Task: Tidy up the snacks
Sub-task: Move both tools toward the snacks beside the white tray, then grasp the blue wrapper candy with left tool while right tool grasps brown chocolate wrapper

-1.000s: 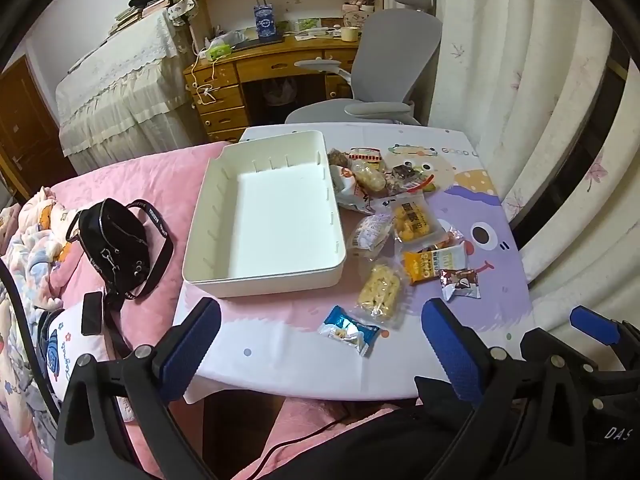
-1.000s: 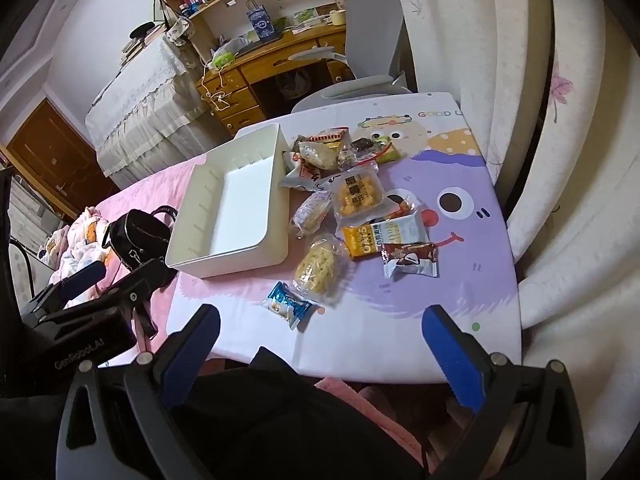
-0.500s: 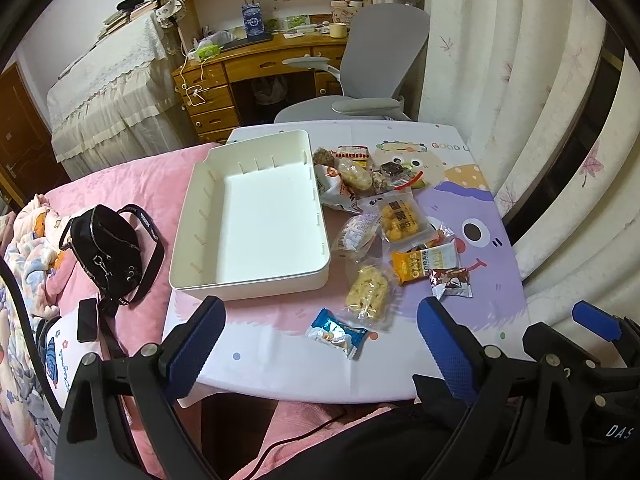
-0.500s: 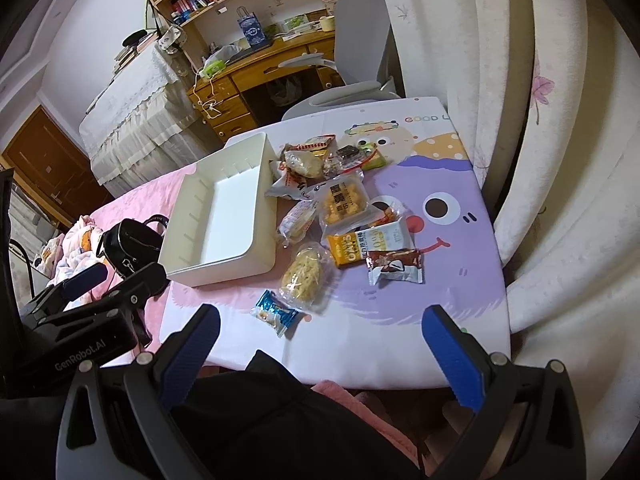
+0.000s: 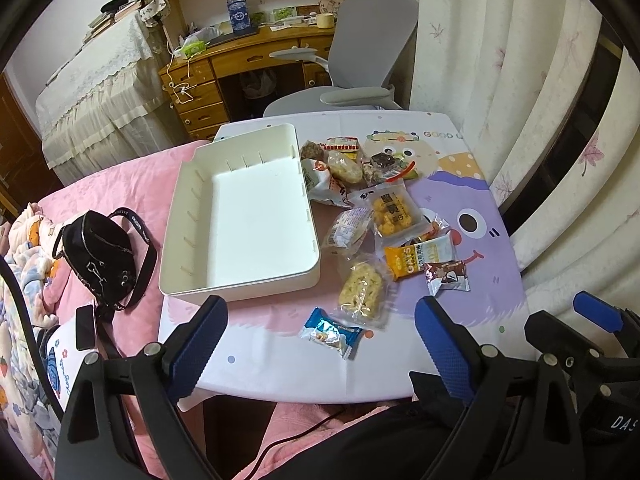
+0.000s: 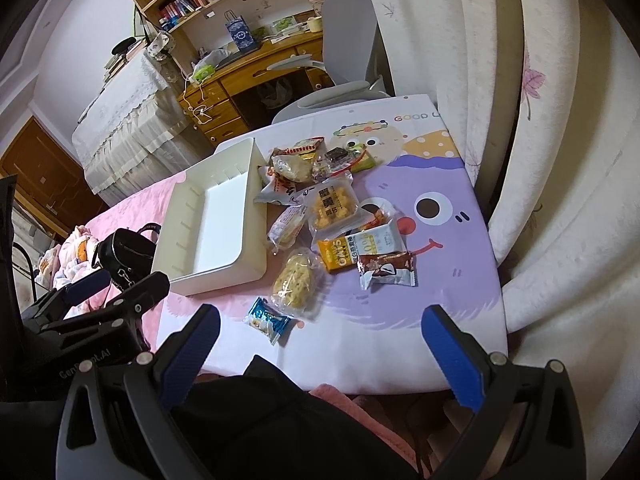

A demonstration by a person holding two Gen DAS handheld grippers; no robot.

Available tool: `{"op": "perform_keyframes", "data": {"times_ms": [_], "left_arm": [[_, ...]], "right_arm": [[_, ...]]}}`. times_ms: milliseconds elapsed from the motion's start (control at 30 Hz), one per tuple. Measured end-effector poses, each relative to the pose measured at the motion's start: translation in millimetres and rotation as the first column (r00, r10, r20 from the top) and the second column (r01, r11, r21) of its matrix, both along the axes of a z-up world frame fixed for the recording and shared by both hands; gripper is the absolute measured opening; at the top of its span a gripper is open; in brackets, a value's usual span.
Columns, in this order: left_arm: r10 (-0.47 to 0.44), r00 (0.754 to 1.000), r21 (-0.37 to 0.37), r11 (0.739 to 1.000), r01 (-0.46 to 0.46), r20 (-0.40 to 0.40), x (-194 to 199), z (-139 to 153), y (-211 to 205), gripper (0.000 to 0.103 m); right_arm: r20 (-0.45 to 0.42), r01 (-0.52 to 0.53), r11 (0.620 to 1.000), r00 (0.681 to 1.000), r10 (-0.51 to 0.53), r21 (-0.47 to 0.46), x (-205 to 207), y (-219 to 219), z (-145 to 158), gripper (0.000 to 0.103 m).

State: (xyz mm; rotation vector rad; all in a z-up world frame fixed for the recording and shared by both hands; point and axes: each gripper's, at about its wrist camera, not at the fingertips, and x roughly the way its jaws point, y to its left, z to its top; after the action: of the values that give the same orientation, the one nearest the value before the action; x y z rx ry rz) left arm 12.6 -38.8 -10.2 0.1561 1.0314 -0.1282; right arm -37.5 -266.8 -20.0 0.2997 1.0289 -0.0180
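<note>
An empty white bin (image 5: 256,220) (image 6: 224,220) sits on the left half of the cartoon table cover (image 5: 472,208). To its right lie several wrapped snacks: a blue candy pack (image 5: 332,332) (image 6: 267,320), a yellow noodle cake (image 5: 362,290), an orange oats bar (image 5: 416,256) and a brown chocolate pack (image 5: 446,276). My left gripper (image 5: 320,302) hovers over the table's near edge above the blue pack; its jaws are closing with nothing between them. My right gripper (image 6: 320,312) hangs open and empty beside it, also at the near edge.
A black handbag (image 5: 100,256) and a phone (image 5: 85,326) lie on the pink bed left of the table. A grey office chair (image 5: 360,60) and wooden desk stand behind it. Curtains (image 5: 540,80) hang along the right side.
The left gripper's fingers have drawn somewhat closer together and it has drifted a little right. The right gripper has rolled slightly; the snacks and bin lie as before.
</note>
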Motion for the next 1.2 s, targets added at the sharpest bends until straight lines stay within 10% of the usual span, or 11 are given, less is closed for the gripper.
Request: {"op": "perform_keyframes", "data": {"times_ms": [700,1200], "left_arm": [[0.051,0.969,-0.028,0.998,-0.059,-0.241,33,-66,15,0.094],[0.146,0.793,-0.162,0.942,-0.294,-0.592,55,-174,45,0.094]], "right_arm": [[-0.092,0.033,0.999,0.995,-0.037,-0.043,35,-8,-31,0.1],[-0.403,0.088,0.994,0.914,-0.053,0.07,85,-35,-118,0.1]]}}
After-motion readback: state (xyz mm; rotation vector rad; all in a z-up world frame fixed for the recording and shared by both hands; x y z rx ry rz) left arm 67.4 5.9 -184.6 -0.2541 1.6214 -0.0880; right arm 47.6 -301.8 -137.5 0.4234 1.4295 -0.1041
